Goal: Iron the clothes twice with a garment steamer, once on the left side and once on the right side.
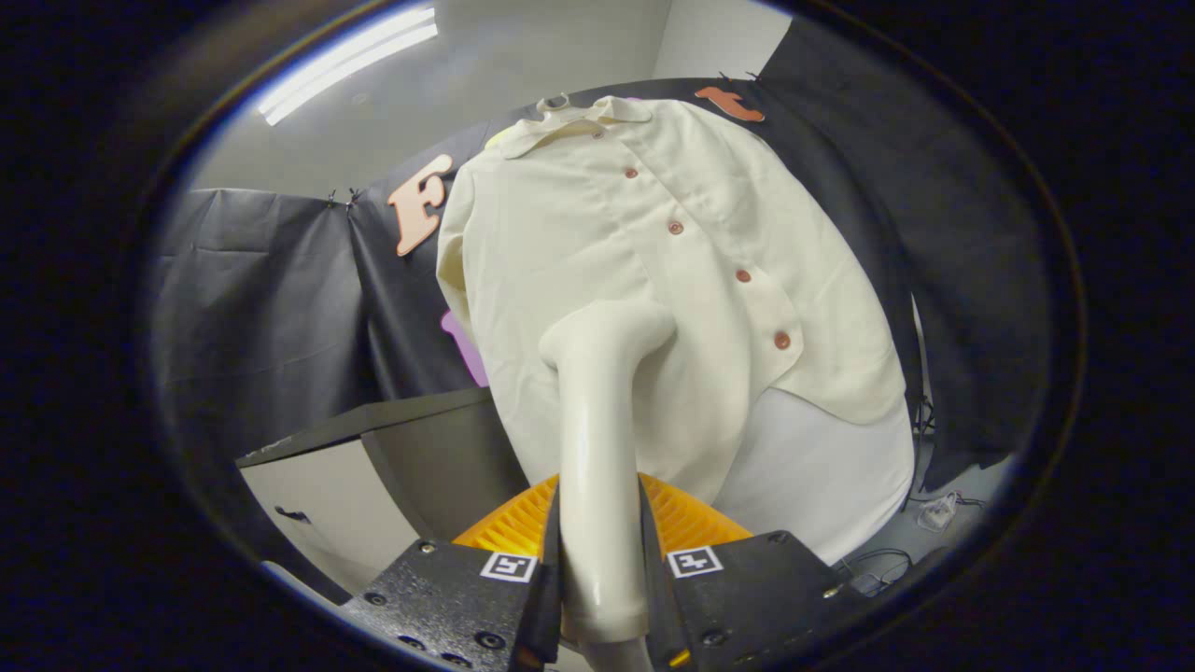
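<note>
A cream button-up shirt [597, 252] with reddish buttons hangs on a hanger against the black cloth wall, over a white board [822, 476] behind its lower part. My gripper [600, 551] is shut on the cream handle of the garment steamer [597, 448], which runs up between the fingers. The steamer's head [611, 336] bends toward the shirt and presses on its lower middle, just left of the button row. How firmly it touches the cloth I cannot tell.
A dark-topped cabinet [373, 448] with a pale front stands to the left, below the shirt. Cables [934, 523] lie on the floor at the lower right. Black cloth wall surrounds the shirt on both sides.
</note>
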`<state>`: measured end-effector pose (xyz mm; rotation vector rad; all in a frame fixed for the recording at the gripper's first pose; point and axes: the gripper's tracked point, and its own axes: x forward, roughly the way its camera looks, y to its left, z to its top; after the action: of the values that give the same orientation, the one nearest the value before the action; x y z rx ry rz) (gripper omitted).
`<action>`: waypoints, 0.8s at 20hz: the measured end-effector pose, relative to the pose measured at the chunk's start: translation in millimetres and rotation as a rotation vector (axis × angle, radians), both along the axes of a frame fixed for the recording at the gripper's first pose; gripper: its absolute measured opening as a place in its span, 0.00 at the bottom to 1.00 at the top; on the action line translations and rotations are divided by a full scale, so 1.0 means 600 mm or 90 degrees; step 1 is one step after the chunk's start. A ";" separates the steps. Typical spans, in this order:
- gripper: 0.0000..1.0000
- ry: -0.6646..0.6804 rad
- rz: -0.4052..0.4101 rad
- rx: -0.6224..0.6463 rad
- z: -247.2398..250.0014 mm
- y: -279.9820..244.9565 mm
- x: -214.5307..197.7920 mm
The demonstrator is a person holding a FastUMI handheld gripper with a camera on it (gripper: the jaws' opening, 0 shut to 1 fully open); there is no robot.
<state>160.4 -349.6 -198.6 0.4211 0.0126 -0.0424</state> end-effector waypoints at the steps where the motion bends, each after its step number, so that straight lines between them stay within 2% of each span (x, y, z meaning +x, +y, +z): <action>1: 0.36 0.009 0.003 0.003 -0.019 0.001 -0.008; 10: 0.37 0.063 0.008 0.033 -0.138 -0.002 -0.057; 16: 0.35 0.055 0.004 0.052 -0.111 -0.021 -0.087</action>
<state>108.5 -362.4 -265.2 0.5004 0.1017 -0.0543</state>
